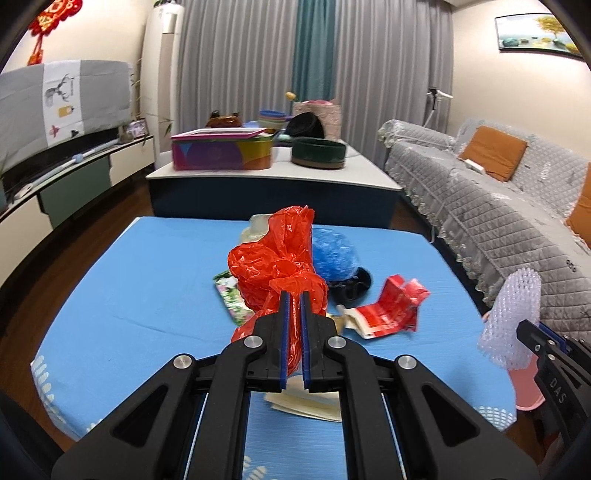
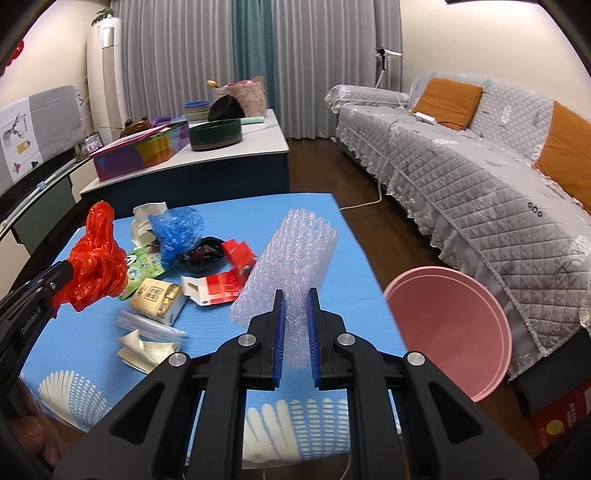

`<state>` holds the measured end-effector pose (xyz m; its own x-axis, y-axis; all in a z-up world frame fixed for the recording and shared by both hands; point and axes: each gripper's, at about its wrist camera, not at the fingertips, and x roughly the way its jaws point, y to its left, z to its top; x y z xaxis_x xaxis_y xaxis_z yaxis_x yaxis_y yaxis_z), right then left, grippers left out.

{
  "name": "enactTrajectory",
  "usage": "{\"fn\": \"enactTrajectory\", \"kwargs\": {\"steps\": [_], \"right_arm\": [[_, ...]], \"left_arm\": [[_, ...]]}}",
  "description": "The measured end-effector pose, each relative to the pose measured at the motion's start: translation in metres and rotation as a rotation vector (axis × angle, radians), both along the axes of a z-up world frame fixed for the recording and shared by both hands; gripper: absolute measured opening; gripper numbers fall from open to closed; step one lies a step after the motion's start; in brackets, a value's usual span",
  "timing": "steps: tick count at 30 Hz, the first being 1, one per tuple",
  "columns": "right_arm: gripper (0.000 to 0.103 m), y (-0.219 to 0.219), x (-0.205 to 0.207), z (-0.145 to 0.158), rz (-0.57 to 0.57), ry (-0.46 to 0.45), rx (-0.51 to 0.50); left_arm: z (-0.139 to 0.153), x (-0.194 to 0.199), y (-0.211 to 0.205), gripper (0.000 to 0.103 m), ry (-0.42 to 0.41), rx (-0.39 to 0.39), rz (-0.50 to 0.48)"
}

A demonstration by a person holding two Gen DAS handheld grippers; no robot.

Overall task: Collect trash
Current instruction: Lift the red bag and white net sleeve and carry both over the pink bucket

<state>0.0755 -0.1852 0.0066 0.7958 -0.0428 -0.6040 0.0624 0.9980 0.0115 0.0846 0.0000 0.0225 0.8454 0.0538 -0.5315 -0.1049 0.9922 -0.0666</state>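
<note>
- Living-room setting: grey pleated curtains at the back, a grey quilted sofa cover (image 2: 461,177) with orange cushions (image 2: 448,101) along the right side, and a low white-topped cabinet (image 2: 236,153) carrying a multicoloured tin box and a dark green round container.
- Nearest the cameras, a bench draped in a bright blue cloth (image 1: 155,295) with a white fan pattern at its near edge holds the scattered trash.
- Left gripper (image 1: 294,301): fingers pressed in on a crumpled red plastic bag (image 1: 275,266), which is lifted above the bench.
- Right gripper (image 2: 295,301): fingers pinching a rolled sheet of clear bubble wrap (image 2: 295,258), held upright over the right side of the bench; white letters "DAS" show on this gripper's body in the left wrist view.
- Lying on the cloth:
  - a crumpled blue plastic bag (image 2: 177,230);
  - a shallow black plastic tray (image 2: 205,256) just beside it;
  - a torn red-and-white carton (image 2: 221,282);
  - a green printed wrapper (image 2: 144,264), lettering too blurred to read;
  - a small beige carton (image 2: 157,299) with unreadable print;
  - folded cream paper scraps (image 2: 147,350) near the front edge.
- A pink round plastic basin (image 2: 450,328) sits tilted just off the bench's right edge, beside the sofa.
- On the left wall, a red knot ornament (image 1: 51,18) hangs above a grey cover printed with a deer.
</note>
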Motion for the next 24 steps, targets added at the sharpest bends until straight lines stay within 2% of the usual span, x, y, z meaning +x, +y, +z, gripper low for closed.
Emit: {"fn": "enactTrajectory", "kwargs": {"steps": [10,24], "right_arm": [[0.012,-0.041,-0.01,0.009,-0.085,-0.02,-0.003],[0.012,-0.134,-0.022,0.02,-0.276,-0.043,-0.011]], "left_arm": [[0.004,-0.004,-0.044,0.005,-0.031,0.006,-0.122],[0.006,-0.003,-0.131,0.005,-0.034,-0.005,-0.369]]}}
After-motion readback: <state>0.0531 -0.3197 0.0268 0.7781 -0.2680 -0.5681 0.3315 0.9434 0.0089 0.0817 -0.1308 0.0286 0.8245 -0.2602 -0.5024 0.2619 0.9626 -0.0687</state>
